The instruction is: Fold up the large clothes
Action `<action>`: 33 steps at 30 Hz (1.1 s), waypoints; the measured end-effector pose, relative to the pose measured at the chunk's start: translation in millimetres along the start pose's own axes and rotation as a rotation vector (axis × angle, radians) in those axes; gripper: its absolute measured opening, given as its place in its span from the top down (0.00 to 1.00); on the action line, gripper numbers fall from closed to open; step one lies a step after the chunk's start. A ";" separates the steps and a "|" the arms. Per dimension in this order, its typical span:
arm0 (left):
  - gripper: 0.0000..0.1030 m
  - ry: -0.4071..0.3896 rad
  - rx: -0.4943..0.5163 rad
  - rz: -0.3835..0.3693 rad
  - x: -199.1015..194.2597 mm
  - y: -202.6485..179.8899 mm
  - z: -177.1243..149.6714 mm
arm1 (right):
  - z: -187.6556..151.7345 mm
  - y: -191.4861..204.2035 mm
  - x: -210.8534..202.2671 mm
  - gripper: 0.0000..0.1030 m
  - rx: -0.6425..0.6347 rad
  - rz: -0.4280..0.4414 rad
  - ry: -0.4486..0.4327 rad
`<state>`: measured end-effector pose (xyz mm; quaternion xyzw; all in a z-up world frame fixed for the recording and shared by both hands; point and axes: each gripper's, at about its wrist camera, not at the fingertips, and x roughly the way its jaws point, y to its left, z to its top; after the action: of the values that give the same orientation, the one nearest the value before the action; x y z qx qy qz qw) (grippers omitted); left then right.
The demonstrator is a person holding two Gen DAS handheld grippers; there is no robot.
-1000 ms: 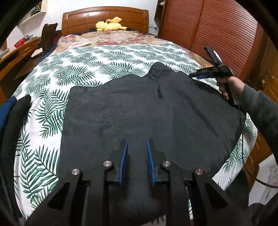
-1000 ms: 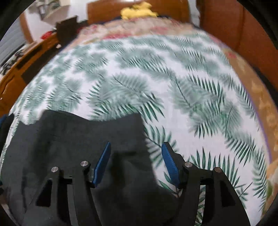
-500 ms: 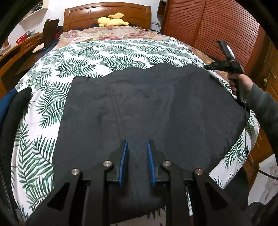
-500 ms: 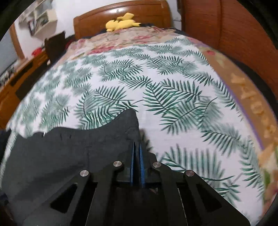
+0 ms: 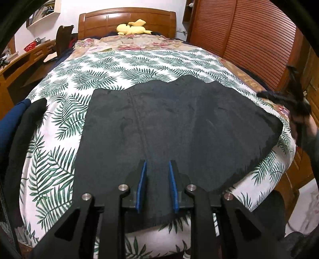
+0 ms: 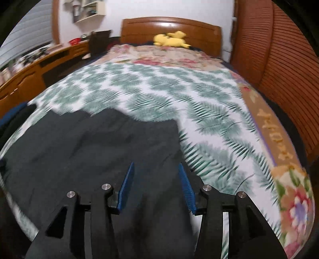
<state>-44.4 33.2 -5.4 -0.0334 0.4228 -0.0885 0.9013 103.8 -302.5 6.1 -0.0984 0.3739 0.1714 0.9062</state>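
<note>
A large black garment lies spread flat on the bed's palm-leaf cover. My left gripper hovers over its near edge with the blue pads apart and nothing between them. My right gripper is open above the garment's right far corner, and it shows blurred at the right bed edge in the left wrist view. The right wrist view is motion-blurred.
A yellow plush toy lies by the wooden headboard. A wooden desk runs along the left side. A slatted wooden wardrobe stands to the right. Dark blue and black clothes lie at the bed's left edge.
My right gripper shut on the garment's corner, pulled it flat toward the right, then opened and let go. The garment now lies spread wider. My left gripper stayed open.
</note>
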 end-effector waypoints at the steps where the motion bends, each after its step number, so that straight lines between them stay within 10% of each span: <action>1: 0.80 0.001 0.000 0.004 -1.2 0.6 -1.8 | -8.2 9.1 -3.9 0.54 -0.011 0.017 0.000; 19: 0.80 0.053 -0.110 0.105 -17.1 55.5 -56.2 | -60.7 112.7 -21.5 0.54 -0.038 0.207 0.013; 33: 0.71 0.061 -0.158 0.123 -10.0 77.1 -70.5 | -71.2 159.0 -9.0 0.46 -0.102 0.199 0.022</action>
<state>-94.7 111.9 -53.4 -0.0758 0.4569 -0.0003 0.8863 -9.1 -179.8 -45.5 -0.1090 0.3826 0.2782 0.8743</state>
